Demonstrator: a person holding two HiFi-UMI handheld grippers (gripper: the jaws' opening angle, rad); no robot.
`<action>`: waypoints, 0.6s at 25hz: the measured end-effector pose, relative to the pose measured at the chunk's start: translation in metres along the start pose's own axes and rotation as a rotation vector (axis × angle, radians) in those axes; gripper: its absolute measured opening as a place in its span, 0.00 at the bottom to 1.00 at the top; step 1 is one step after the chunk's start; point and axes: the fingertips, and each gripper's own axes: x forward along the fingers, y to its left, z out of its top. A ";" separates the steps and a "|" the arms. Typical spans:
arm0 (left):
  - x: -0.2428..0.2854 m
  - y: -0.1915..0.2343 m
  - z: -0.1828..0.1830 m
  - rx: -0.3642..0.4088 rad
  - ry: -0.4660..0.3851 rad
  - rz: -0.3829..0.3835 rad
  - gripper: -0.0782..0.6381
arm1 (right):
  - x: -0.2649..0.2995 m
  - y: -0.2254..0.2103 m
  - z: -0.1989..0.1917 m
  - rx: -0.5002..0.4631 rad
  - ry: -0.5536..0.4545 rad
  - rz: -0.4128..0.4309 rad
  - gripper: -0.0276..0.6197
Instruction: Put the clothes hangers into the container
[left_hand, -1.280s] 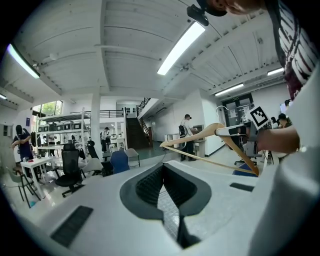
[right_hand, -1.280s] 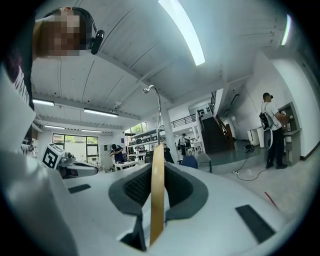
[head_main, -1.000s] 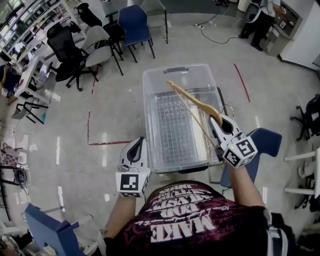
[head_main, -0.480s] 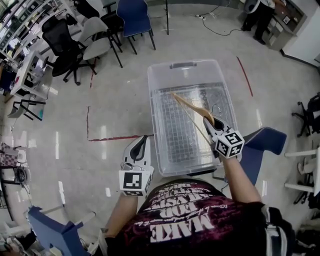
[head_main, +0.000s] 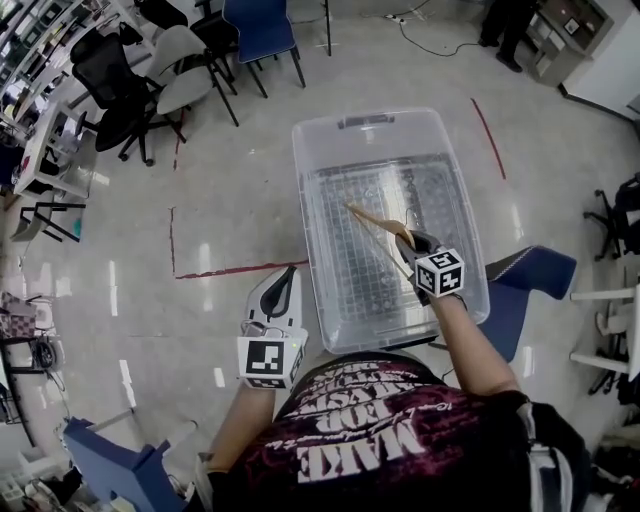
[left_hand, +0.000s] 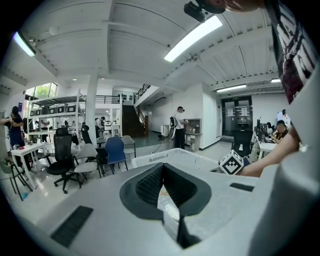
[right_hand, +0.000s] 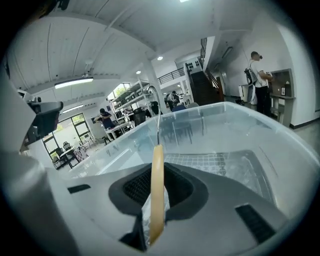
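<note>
Reading "MAKE" on the shirt (head_main: 400, 440), right hand-held gripper (head_main: 408, 240) clamps hanger (head_main: 372, 218).

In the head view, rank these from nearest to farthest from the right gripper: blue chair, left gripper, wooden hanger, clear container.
1. wooden hanger: clamped in the jaws of the right gripper, pointing up-left.
2. clear container: directly beneath that gripper.
3. left gripper: outside the container's left wall, near the person.
4. blue chair: beyond the container's far end, at the top of the view.
</note>
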 end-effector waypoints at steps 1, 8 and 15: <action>0.001 0.001 -0.001 0.001 0.003 -0.003 0.12 | 0.006 -0.001 -0.007 0.002 0.017 0.003 0.14; 0.000 0.000 -0.014 0.000 0.035 -0.009 0.12 | 0.037 -0.005 -0.048 0.014 0.101 0.047 0.14; -0.011 0.001 -0.023 0.004 0.056 0.002 0.12 | 0.059 -0.005 -0.074 0.015 0.147 0.084 0.14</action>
